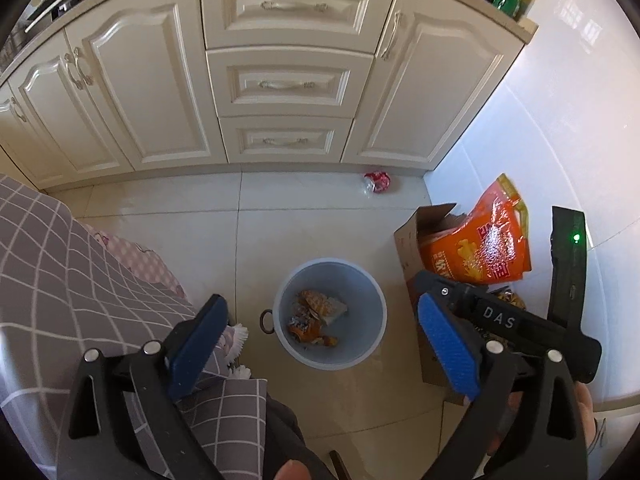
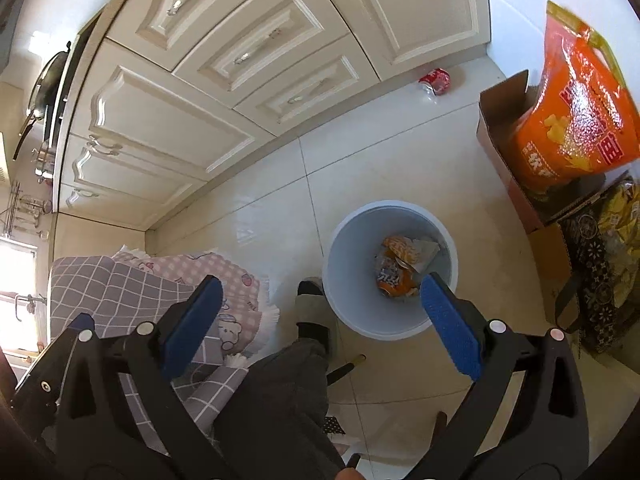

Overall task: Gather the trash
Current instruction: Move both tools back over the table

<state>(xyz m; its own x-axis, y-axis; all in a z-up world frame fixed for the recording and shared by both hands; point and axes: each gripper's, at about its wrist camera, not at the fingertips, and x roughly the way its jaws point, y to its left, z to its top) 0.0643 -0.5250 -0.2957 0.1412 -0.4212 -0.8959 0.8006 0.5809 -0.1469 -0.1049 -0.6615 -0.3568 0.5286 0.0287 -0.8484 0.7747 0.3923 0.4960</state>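
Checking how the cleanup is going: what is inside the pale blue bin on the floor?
The bin holds a small heap of crumpled wrappers, orange, white and blue-patterned, on its bottom. Whatever lies beneath that heap is covered. In the right wrist view a gripper finger hides the bin's near edge.

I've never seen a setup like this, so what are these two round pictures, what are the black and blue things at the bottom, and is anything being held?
No robot here: a person carries a two-finger tool in each hand, with a wide-angle camera on each looking along its fingers. That lens makes the pictures round and bent.

One picture comes from the left hand-held gripper, the other from the right hand-held gripper. The blue strips are the finger pads. Both grippers are open and empty.

Both look down at a kitchen floor by white cabinets. A pale blue bin stands below, with wrappers in it. A crushed red can lies by the cabinets. A cardboard box on the right holds an orange bag. A checked cloth is on the left.
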